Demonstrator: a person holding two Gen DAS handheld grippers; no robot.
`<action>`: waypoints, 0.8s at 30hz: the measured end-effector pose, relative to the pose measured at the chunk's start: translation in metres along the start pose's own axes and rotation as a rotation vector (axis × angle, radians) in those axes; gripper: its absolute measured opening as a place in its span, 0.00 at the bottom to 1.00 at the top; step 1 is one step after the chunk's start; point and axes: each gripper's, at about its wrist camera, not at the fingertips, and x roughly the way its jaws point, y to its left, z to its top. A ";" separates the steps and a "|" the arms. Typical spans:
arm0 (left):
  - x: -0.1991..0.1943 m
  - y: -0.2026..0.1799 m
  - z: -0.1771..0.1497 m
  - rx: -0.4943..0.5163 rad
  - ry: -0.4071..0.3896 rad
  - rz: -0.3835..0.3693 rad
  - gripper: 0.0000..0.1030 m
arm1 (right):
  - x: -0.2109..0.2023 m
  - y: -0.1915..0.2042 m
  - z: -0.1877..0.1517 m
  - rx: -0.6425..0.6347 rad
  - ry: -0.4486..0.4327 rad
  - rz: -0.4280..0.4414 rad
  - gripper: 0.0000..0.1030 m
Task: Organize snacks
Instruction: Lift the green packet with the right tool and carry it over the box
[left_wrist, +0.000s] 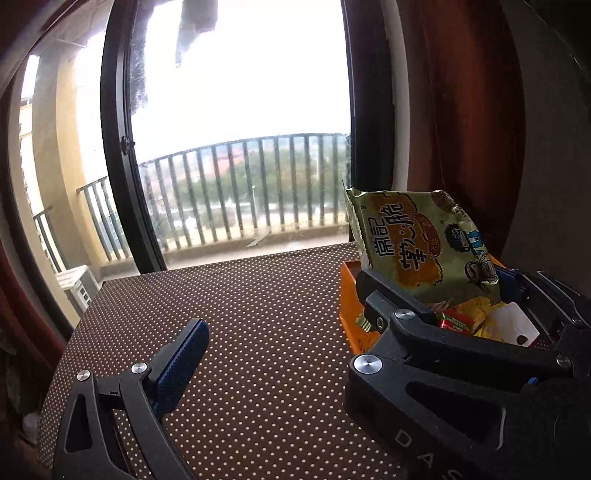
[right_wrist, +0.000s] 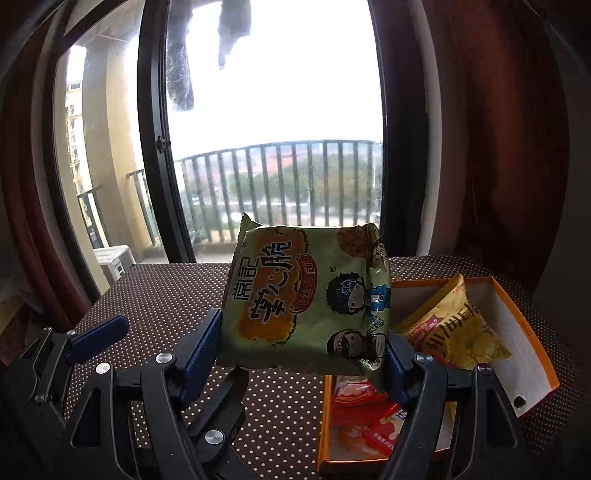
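Nearest the right wrist camera, the right gripper (right_wrist: 301, 354) clamps the green snack packet (right_wrist: 306, 299) by its lower edges, holding it upright above the dotted tabletop (right_wrist: 166, 295), just left of the orange box (right_wrist: 532, 332). Beside it the left gripper (left_wrist: 280, 328) stands wide and holds nothing. Inside the box lie a yellow packet (right_wrist: 458, 332) and red sachets (right_wrist: 369, 413). Judging by the low grip, the slick, puffy packet could tip or slide free, or catch the box wall and drop outside
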 end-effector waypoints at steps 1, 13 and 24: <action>0.001 -0.003 0.001 0.004 -0.003 -0.007 0.95 | -0.002 -0.005 0.001 0.004 -0.003 -0.006 0.75; 0.029 -0.028 0.016 0.065 -0.007 -0.089 0.95 | -0.012 -0.050 0.002 0.056 -0.022 -0.090 0.75; 0.065 -0.080 0.023 0.147 0.031 -0.185 0.95 | -0.012 -0.100 -0.007 0.136 0.001 -0.188 0.75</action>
